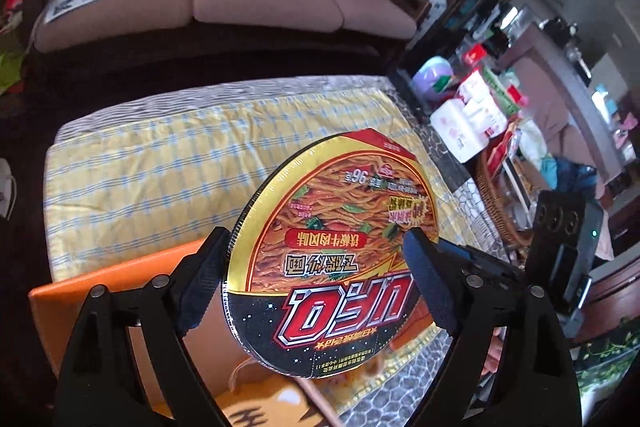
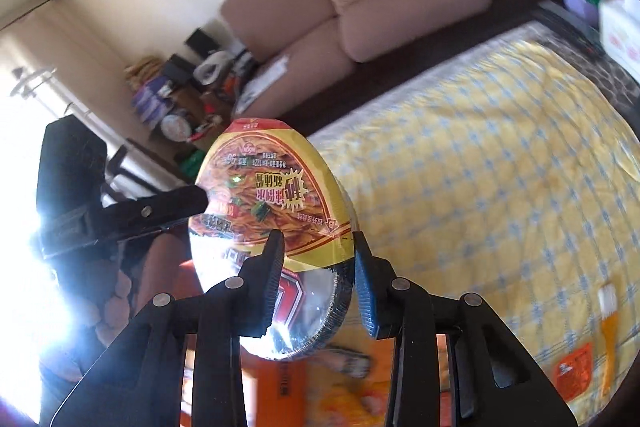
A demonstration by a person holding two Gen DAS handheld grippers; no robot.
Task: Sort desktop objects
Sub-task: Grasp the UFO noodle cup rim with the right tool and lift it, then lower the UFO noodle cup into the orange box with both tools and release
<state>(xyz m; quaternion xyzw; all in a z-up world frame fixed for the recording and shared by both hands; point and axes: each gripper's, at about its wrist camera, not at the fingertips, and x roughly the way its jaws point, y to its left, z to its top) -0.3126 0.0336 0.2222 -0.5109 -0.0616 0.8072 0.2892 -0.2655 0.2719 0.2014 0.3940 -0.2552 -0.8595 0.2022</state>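
I have the noodle bowl (image 1: 336,255) lifted above the yellow checked desk (image 1: 160,163), tilted on edge: left tongs (image 1: 316,279) clamped across its width, right tongs (image 2: 320,279) clamped on its rim.

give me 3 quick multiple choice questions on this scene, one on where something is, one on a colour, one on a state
1. What lies below the noodle bowl?
A. an orange box
B. the sofa
C. a sink

2. What colour is the checked table cloth?
A. green
B. yellow and blue
C. red

3. How is the bowl held?
A. lying flat on the cloth
B. by one pair of tongs
C. tilted, by the left tongs and right tongs

Answers:
A, the orange box shows under it
B, yellow with blue lines
C, both pairs grip its rim
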